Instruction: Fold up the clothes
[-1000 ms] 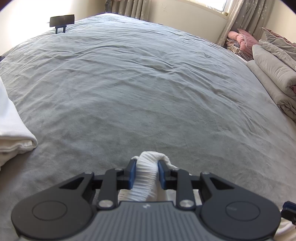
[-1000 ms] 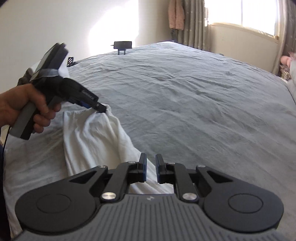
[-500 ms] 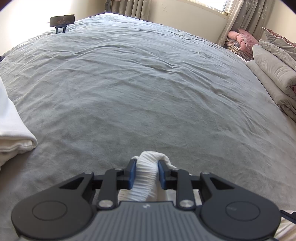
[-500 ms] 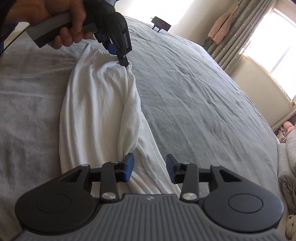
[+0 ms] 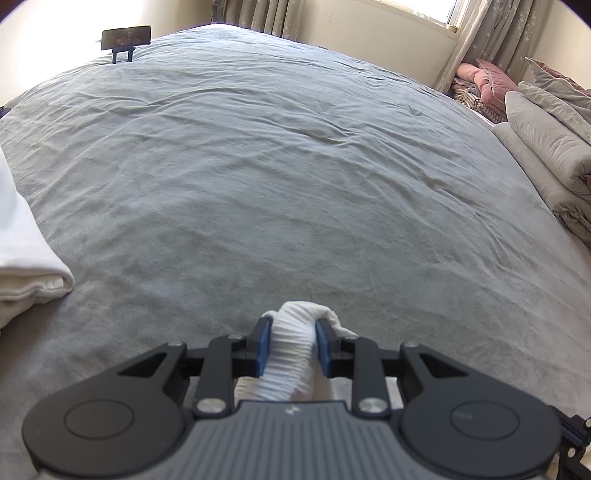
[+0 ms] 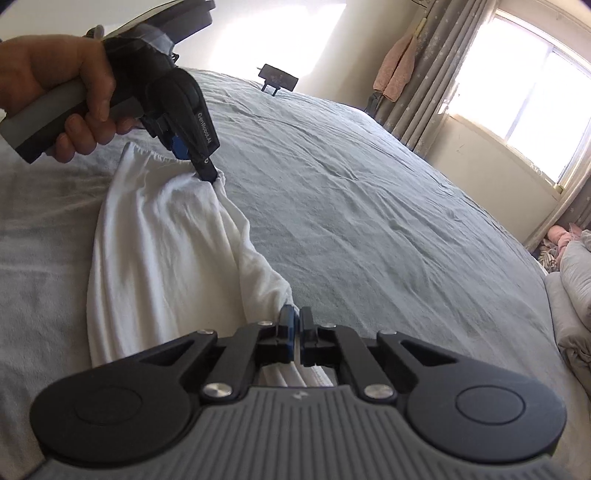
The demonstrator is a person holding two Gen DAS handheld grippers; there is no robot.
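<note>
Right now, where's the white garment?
In the right wrist view, the white garment lies left of centre on the grey bed, stretched between both grippers.

The left wrist camera sits just behind its own fingers and looks steeply down and forward across the grey bedspread (image 5: 295, 177) toward the curtained window (image 5: 450, 11), close to the cloth. The right wrist camera looks along its own fingers from low over the same bedspread, rolled to one side so the bedspread tilts. Both views share the bedspread, the window wall and the small dark stand (image 5: 126, 37) at the bedspread's far edge.
</note>
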